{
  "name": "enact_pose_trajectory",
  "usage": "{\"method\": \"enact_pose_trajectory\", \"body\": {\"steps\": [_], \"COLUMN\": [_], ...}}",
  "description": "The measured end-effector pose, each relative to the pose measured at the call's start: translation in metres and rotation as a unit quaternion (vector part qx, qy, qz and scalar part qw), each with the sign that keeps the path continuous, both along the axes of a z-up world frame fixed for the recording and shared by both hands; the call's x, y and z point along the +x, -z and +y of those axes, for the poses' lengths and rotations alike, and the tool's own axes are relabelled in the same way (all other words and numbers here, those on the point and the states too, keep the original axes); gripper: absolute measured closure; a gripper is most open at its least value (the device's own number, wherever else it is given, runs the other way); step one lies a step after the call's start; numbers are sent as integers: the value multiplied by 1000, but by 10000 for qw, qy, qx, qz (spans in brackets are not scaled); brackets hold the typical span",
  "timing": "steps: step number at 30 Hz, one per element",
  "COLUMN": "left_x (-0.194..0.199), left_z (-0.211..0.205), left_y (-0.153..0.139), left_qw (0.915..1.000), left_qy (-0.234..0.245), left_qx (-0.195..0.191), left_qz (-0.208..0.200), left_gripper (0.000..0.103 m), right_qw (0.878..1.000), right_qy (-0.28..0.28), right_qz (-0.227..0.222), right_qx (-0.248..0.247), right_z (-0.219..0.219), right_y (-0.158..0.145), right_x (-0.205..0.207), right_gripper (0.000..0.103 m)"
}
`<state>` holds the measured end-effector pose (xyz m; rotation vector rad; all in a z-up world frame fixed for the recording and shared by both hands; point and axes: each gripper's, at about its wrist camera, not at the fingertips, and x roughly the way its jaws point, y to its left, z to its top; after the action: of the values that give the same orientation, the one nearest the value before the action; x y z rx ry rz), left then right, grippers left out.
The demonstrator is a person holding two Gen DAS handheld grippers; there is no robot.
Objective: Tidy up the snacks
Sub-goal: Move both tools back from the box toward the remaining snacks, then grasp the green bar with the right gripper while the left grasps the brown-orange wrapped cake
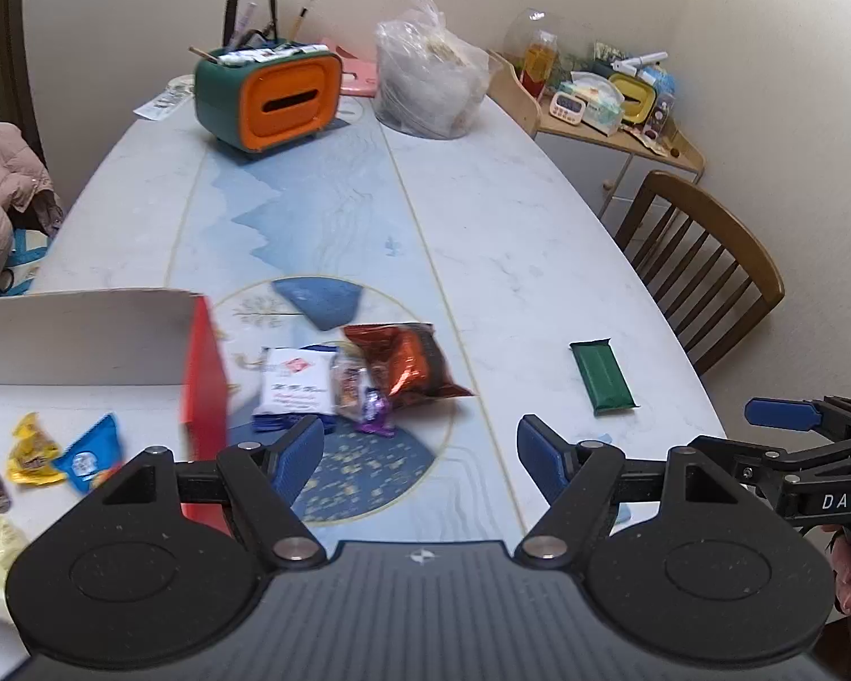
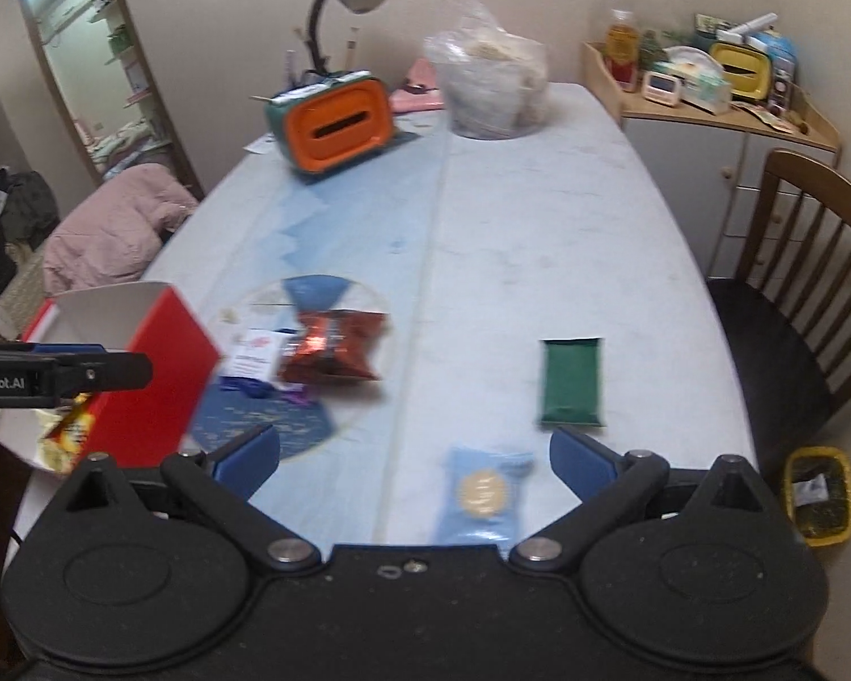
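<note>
Left tool (image 1: 420,457) and right tool (image 2: 414,457) both spread wide, nothing gripped. Pale tabletop (image 1: 510,215) with blue print; snacks lie loose: red packet (image 1: 408,366), white packet (image 1: 295,383), green packet (image 2: 572,381), light-blue packet (image 2: 485,496) partly hidden under right tool. Red box (image 1: 204,380) at left holds candies, cut off. Wooden chair (image 2: 811,238), side cabinet (image 2: 709,113). Labels blurred.

Loose snack packets (image 1: 369,380) lie flat beside the open red box (image 1: 201,374).
</note>
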<state>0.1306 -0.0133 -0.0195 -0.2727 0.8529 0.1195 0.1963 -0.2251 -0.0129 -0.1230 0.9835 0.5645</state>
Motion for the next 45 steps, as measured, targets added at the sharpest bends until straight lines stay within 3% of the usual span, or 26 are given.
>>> {"method": "enact_pose_trajectory", "body": {"steps": [12,30,45], "left_x": [67,153,177], "left_z": [-23,-22,-23], "left_y": [36,92,116], "left_qw": [9982,9868,9802], "left_qy": [-322,-878,-914], "left_qx": [115,542,794], "left_qz": [484,1250,1569], "left_gripper": [28,28,28], "right_qw": [9980,9947,9904], "right_qy": [409,266,257], "right_qz": [461,572,592], "right_qx": [-114,-813,-1226], "right_z": [-50,-19,1], "right_y": [39,106,138], "right_x": [56,118,133], "right_gripper": [3,10,32]}}
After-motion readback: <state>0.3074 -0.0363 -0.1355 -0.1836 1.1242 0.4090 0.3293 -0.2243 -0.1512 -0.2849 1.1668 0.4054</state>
